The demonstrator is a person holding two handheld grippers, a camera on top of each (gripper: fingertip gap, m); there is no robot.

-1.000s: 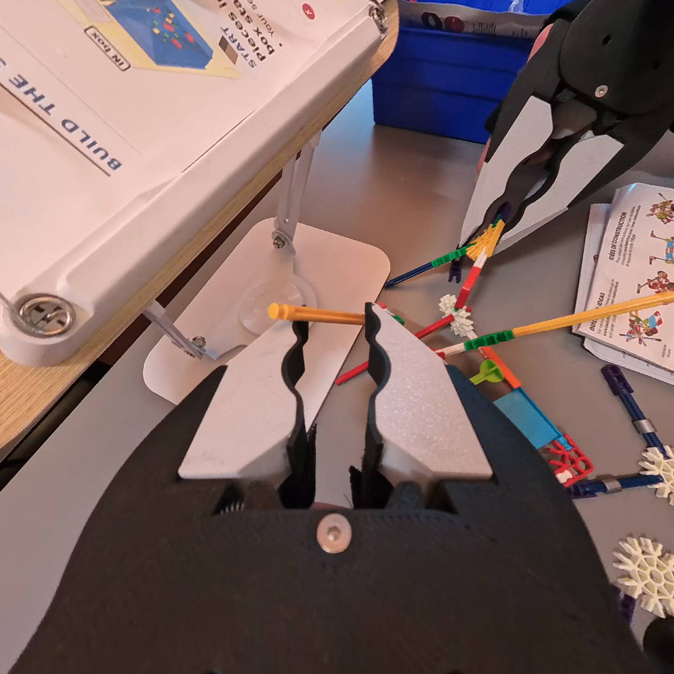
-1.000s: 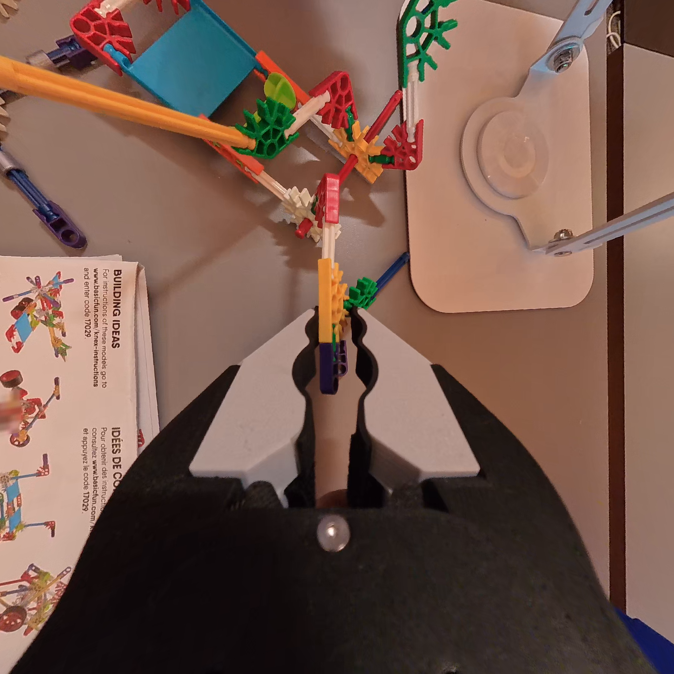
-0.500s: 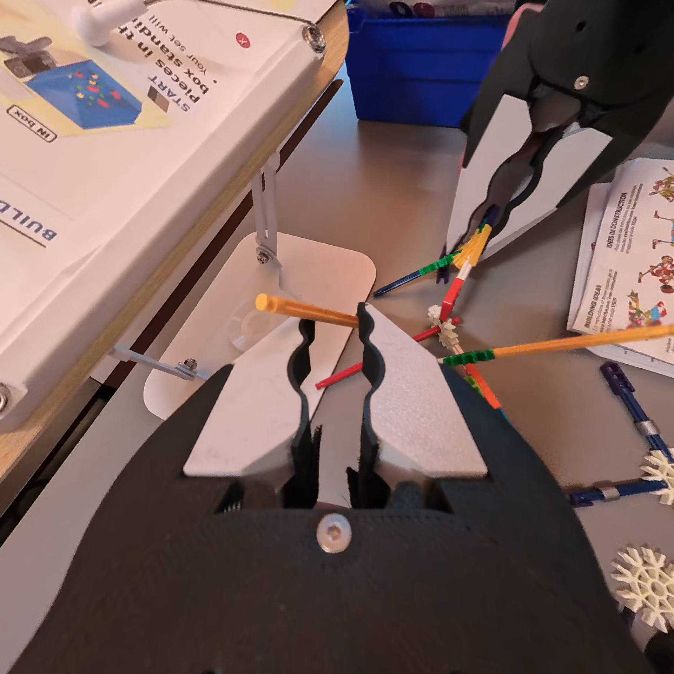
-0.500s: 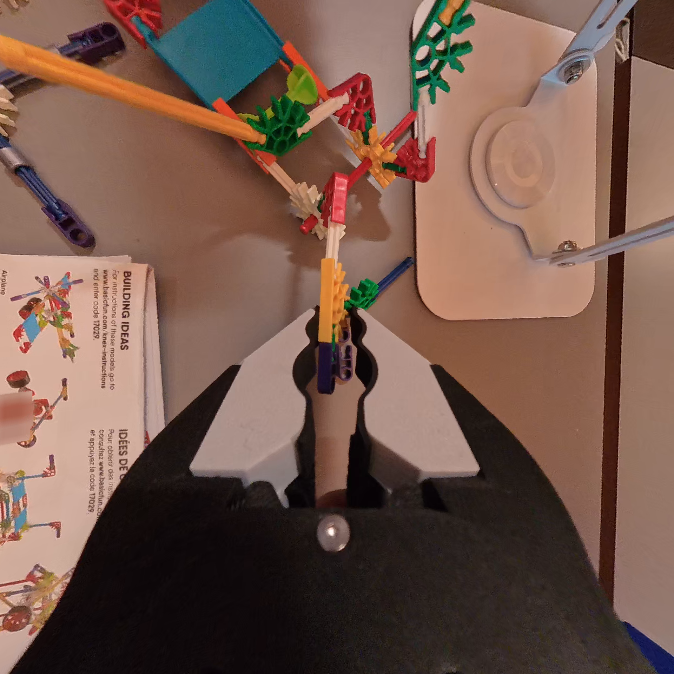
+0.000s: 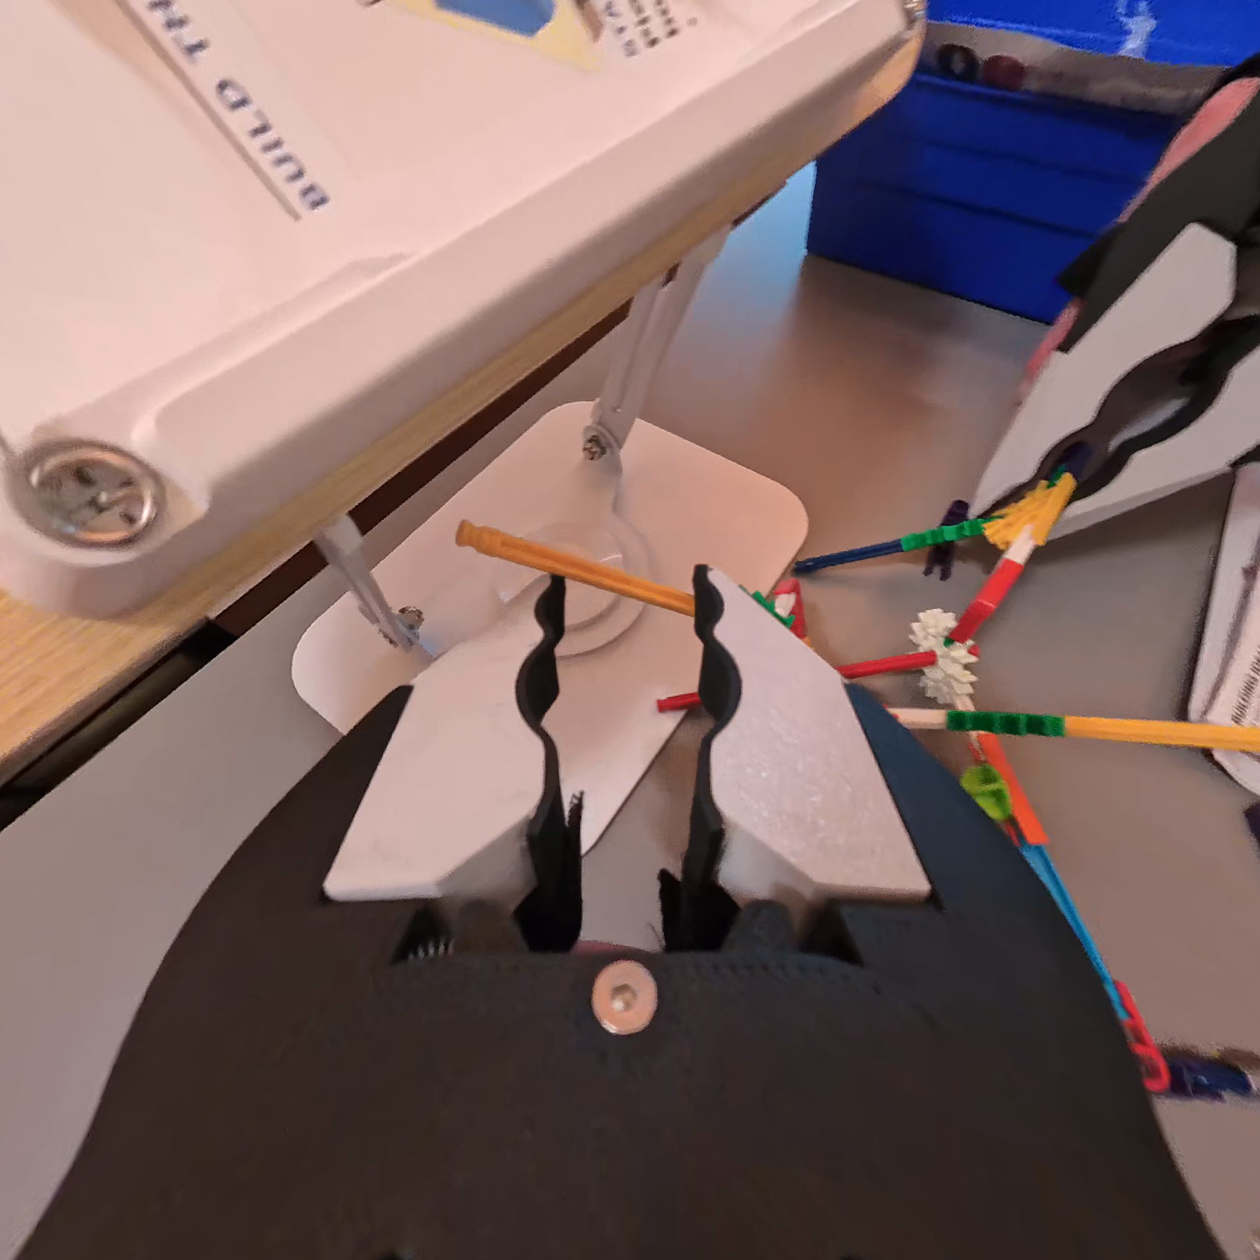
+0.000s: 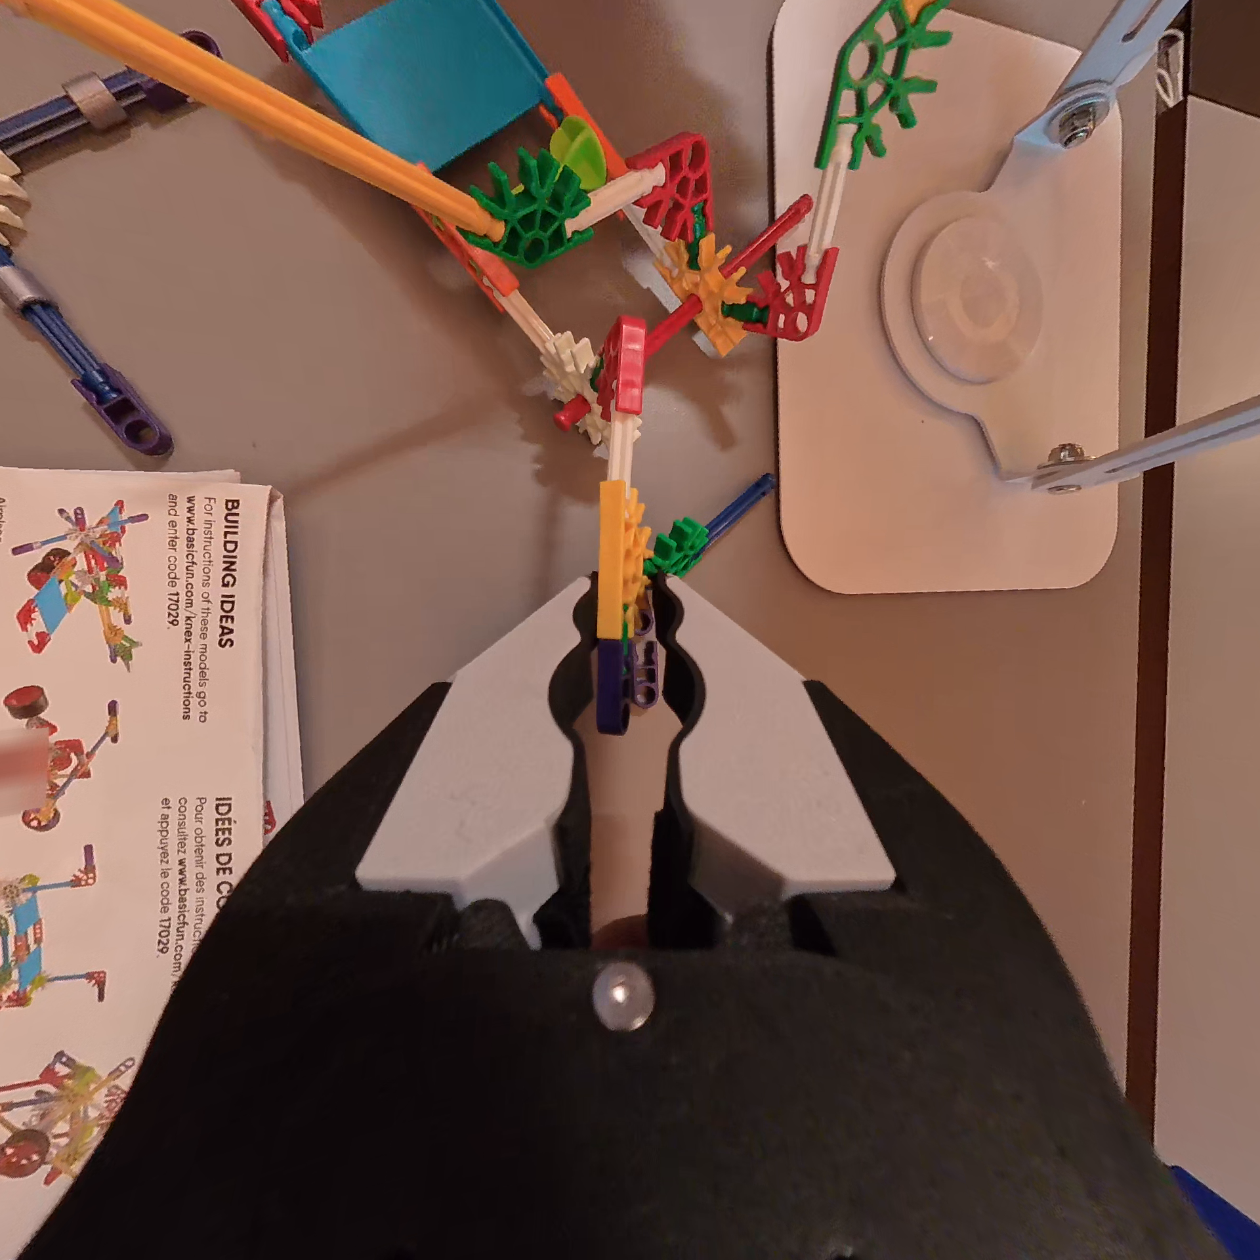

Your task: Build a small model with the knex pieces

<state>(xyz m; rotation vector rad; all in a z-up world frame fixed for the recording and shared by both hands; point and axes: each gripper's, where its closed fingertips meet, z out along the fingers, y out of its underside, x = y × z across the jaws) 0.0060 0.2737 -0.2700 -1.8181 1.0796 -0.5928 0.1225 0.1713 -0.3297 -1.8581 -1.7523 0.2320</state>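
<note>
A model of coloured plastic rods and connectors (image 6: 702, 286) lies on the grey table. My right gripper (image 6: 628, 583) is shut on the model's yellow connector (image 6: 611, 545) and the purple piece behind it. It also shows in the left wrist view (image 5: 1063, 477), holding that same end. My left gripper (image 5: 628, 576) is open and empty, low over the white stand base (image 5: 716, 504). A short yellow rod (image 5: 545, 556) of the model crosses just beyond its fingertips, with no contact that I can see. A long yellow rod (image 6: 273, 109) and a teal panel (image 6: 423, 75) belong to the model too.
A white sign board (image 5: 341, 170) on a stand overhangs the left. A blue bin (image 5: 988, 191) stands behind. An instruction booklet (image 6: 102, 682) lies left of the right gripper. Loose blue rods with purple ends (image 6: 82, 354) lie nearby. The table edge runs at the right (image 6: 1159, 613). The gap from one gripper's tips to the other's is roughly 15 centimetres.
The left wrist view has swung, so the sign board looms larger and the right gripper sits farther right. The right gripper keeps its hold on the model. The left gripper stays open.
</note>
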